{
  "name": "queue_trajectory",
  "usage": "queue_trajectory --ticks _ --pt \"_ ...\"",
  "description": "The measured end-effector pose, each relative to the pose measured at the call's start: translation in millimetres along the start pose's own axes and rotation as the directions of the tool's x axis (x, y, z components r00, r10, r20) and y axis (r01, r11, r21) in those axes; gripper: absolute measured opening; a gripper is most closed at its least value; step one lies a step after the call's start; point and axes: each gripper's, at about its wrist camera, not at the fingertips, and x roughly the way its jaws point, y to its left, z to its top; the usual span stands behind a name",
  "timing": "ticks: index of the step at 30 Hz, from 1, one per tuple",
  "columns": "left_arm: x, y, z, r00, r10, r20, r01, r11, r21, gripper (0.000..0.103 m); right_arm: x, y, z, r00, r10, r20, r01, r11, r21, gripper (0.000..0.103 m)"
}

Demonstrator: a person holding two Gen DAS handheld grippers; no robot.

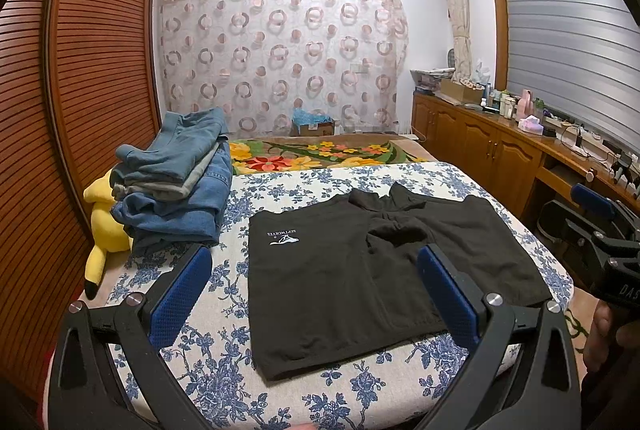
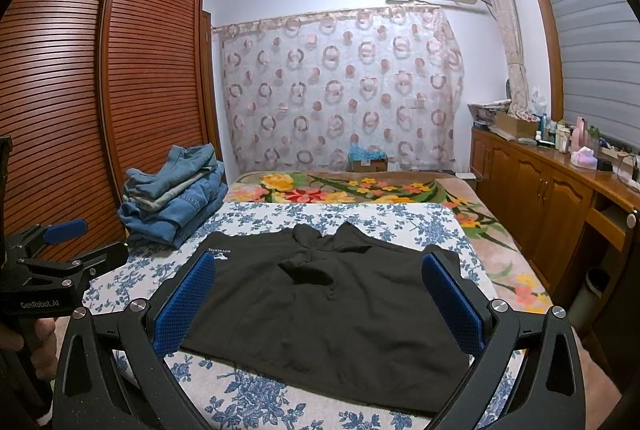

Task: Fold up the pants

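Observation:
Black pants (image 1: pixel 352 270) (image 2: pixel 332 314) lie flat on the blue-flowered bed sheet (image 1: pixel 224 374) (image 2: pixel 372 222), folded into a wide rectangle with a small white logo (image 1: pixel 283 236) near the far left corner. My left gripper (image 1: pixel 316 266) hovers open above the near edge of the pants, its blue pads (image 1: pixel 180 294) wide apart and holding nothing. My right gripper (image 2: pixel 320 278) is open too, over the near right part of the pants. Each gripper shows at the edge of the other's view: the right gripper (image 1: pixel 596 226), the left gripper (image 2: pixel 60 242).
A stack of folded jeans (image 1: pixel 176 185) (image 2: pixel 172 205) sits at the far left of the bed, with a yellow plush toy (image 1: pixel 104 226) beside it. A louvred wooden wardrobe (image 1: pixel 60 109) stands left, a cluttered wooden cabinet (image 1: pixel 500 145) right, a flowered blanket (image 2: pixel 340 187) beyond.

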Motion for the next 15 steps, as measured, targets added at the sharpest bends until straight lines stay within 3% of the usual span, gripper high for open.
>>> queue_trajectory --ticks 15 --pt "0.1 0.6 0.1 1.000 -0.001 -0.001 0.001 1.000 0.001 0.103 -0.3 1.2 0.2 1.000 0.001 0.001 -0.001 1.000 0.005 0.103"
